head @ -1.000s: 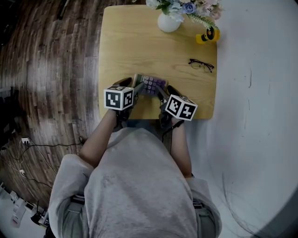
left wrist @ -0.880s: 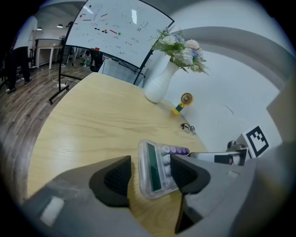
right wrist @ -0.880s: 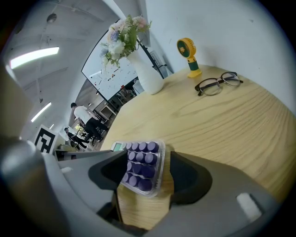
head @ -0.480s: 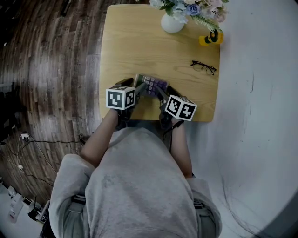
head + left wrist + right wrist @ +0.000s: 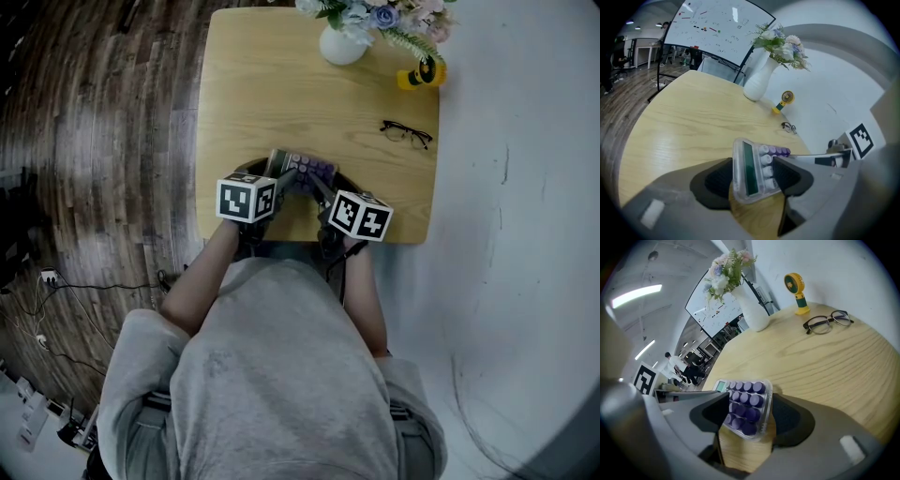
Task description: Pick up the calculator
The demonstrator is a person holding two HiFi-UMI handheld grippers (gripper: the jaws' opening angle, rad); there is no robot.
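While we hold calculator (image 5: 302, 170) low over near edge of table (image 5: 281, 84), left gripper (image 5: 752, 179) clamps display end and right gripper (image 5: 750, 416) clamps purple-key end, each pair of jaws closed on casing. Long axis runs crosswise, left to right between our grippers, body tilted on edge. Neither gripper nearer; both on it. We cannot tell if it clears wood. We judge lift needs both rising together, else casing twists

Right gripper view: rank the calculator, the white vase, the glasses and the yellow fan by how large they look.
1. calculator: largest, though it sits nearest the camera, which inflates it.
2. white vase.
3. glasses and yellow fan: about alike, one wide and one tall, so they are not ranked.
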